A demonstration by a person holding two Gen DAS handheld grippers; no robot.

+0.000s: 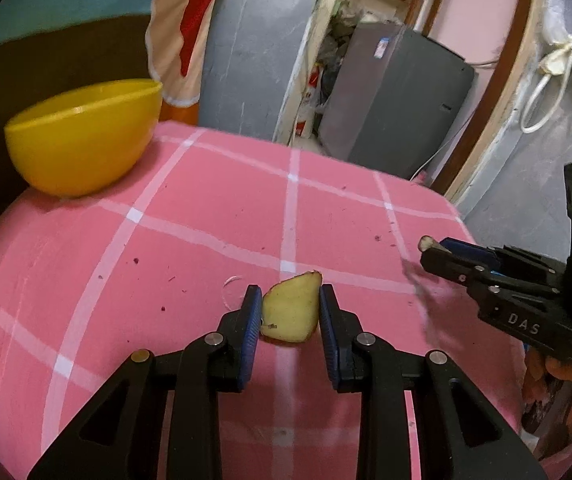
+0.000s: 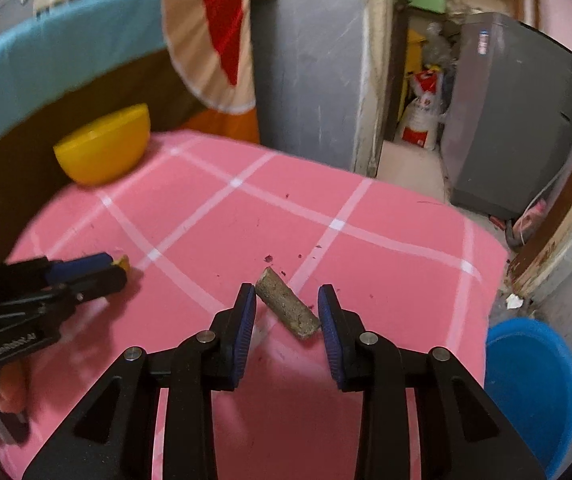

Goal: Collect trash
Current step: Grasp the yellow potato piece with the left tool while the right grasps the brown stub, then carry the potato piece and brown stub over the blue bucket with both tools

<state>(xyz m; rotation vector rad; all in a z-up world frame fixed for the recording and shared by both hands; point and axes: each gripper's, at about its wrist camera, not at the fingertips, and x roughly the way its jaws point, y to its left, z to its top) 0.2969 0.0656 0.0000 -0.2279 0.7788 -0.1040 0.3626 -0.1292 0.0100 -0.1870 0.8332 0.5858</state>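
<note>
The left gripper (image 1: 290,312) has a pale yellow peel piece (image 1: 291,309) between its jaws; the jaws stand narrowly apart with a blue pad against each side of the piece, so it looks gripped. From the right wrist view the same piece shows as a yellow tip (image 2: 122,263) poking out of the left gripper's closed-up jaws, just above the table (image 2: 385,220).

The right gripper (image 2: 286,316) has a brown-grey stick-shaped scrap (image 2: 287,309) lying slantwise between its jaws. One end touches the left pad, the other end reaches the right pad, and the jaws are narrowed onto it. In the left wrist view that scrap's cut end (image 1: 425,243) sticks out beyond the right gripper's (image 1: 431,255) tips, held clear of the cloth.

Counted: two grippers, each with one scrap; one yellow bowl (image 1: 84,140) at the far left corner of the table; one blue bucket (image 2: 531,392) on the floor beside the table's right edge. Small dark crumbs (image 2: 268,258) are scattered on the pink checked cloth; they are too many and too small to count.
</note>
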